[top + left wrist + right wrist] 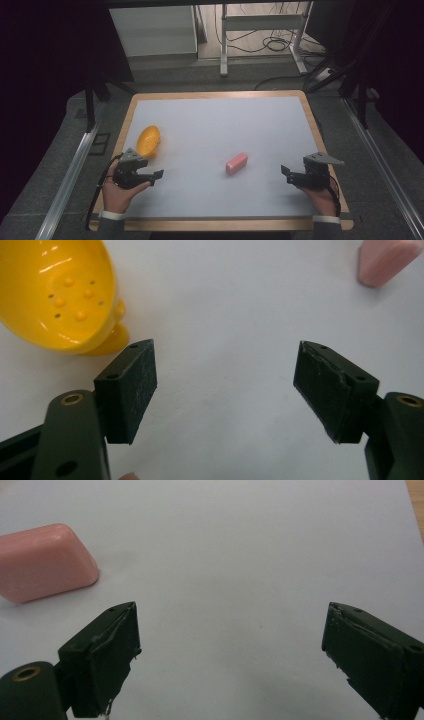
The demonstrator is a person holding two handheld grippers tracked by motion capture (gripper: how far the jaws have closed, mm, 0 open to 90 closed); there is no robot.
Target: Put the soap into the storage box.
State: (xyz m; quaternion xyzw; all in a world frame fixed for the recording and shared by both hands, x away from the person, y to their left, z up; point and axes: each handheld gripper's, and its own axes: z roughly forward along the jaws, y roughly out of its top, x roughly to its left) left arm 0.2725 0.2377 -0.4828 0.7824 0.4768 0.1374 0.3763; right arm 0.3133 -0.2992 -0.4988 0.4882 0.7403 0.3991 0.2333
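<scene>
Left gripper [158, 174] held low near the table's left edge, jaws spread with nothing between, glossy yellow plastic dish [148, 140] just beyond it, right gripper [284, 171] likewise spread and unladen, pink rounded soap bar [236, 163] lying between both on the white tabletop [215, 125].

Glossy yellow plastic dish [60, 295], matt pink soap bar [45, 562].
</scene>
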